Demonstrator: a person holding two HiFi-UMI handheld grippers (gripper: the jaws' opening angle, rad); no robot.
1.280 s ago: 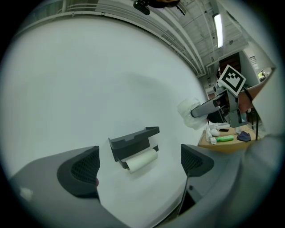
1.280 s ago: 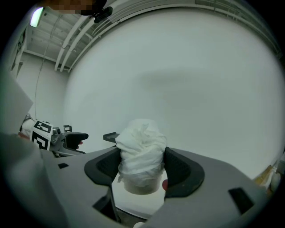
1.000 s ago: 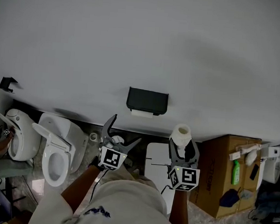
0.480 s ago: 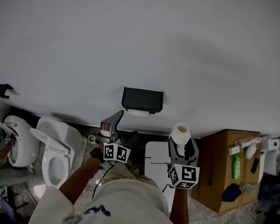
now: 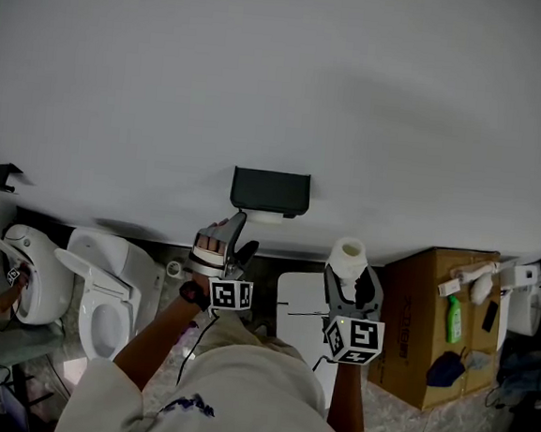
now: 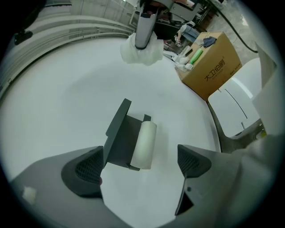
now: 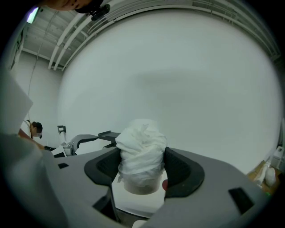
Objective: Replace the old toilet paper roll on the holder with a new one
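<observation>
Only one piece of writing shows: dark Chinese characters on the side of the single cardboard box (image 6: 206,67), too tilted for me to read surely. One green bottle (image 5: 455,330) lies on that box, at 3 o'clock from the right claw (image 5: 350,281) in the head view. Two white toilets (image 5: 104,285) stand side by side at 9 o'clock from the left claw (image 5: 227,242). Two rolls are in sight. The old roll (image 6: 144,144) hangs under the one black holder (image 6: 119,139) on the white wall (image 5: 282,80), at 12 o'clock from the left claw. That claw's jaws stand wide but are closing, with nothing between them; holder and old roll lie beyond the tips, apart from them. The new roll (image 7: 141,153) stands upright in the right claw, whose jaws press on its two sides; its top paper is crumpled. It sits at 4 o'clock from the holder in the head view.
</observation>
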